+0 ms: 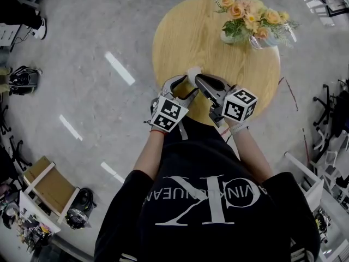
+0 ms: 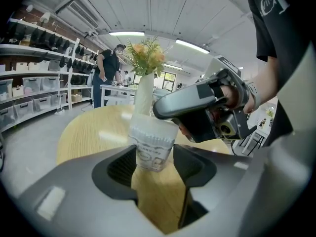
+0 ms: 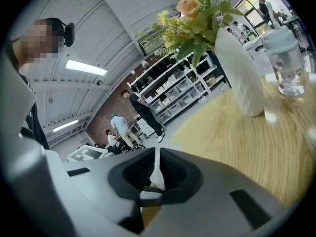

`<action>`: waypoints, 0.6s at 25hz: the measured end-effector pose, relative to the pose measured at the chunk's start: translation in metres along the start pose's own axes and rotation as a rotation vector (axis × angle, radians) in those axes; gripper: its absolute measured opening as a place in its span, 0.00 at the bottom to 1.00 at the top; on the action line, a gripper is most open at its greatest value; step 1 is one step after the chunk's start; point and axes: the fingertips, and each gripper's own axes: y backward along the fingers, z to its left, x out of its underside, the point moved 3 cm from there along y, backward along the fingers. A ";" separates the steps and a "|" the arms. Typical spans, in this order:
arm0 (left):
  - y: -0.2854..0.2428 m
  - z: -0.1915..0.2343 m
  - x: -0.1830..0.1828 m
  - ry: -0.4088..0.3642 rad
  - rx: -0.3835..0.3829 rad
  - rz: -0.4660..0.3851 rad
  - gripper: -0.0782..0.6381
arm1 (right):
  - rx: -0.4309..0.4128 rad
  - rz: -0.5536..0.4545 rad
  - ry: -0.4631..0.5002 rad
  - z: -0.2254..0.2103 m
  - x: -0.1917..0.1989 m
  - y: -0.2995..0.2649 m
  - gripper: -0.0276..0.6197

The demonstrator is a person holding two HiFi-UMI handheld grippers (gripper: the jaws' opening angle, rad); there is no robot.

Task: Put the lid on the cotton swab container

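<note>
White plastic with a small printed label, the cotton swab container [image 2: 150,144] stands upright at the six o'clock edge of the round wooden bench [image 1: 180,31]. It is clamped between the jaws of your left claw [image 2: 155,166]. Its lid [image 3: 156,174] appears to be the thin white sliver, seen edge-on, pinched in your right claw [image 3: 156,182], whose jaws are drawn almost together on it.

Seen from the left claw, the right claw reaches in from two o'clock and sits just over the container's mouth. To seat the lid well, hold your left hand steady, level the lid square to the rim and press straight down. A tilted lid would likely catch on one side. The vase of flowers [image 1: 248,18] stands well apart, at one o'clock across the bench.
</note>
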 end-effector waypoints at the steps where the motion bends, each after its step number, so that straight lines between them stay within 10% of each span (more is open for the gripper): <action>1: 0.000 0.000 0.000 0.001 0.000 -0.001 0.44 | 0.004 0.003 0.006 0.000 0.000 -0.001 0.10; 15: 0.000 -0.003 0.000 -0.003 -0.012 0.002 0.44 | 0.073 0.166 0.285 0.010 0.005 -0.010 0.08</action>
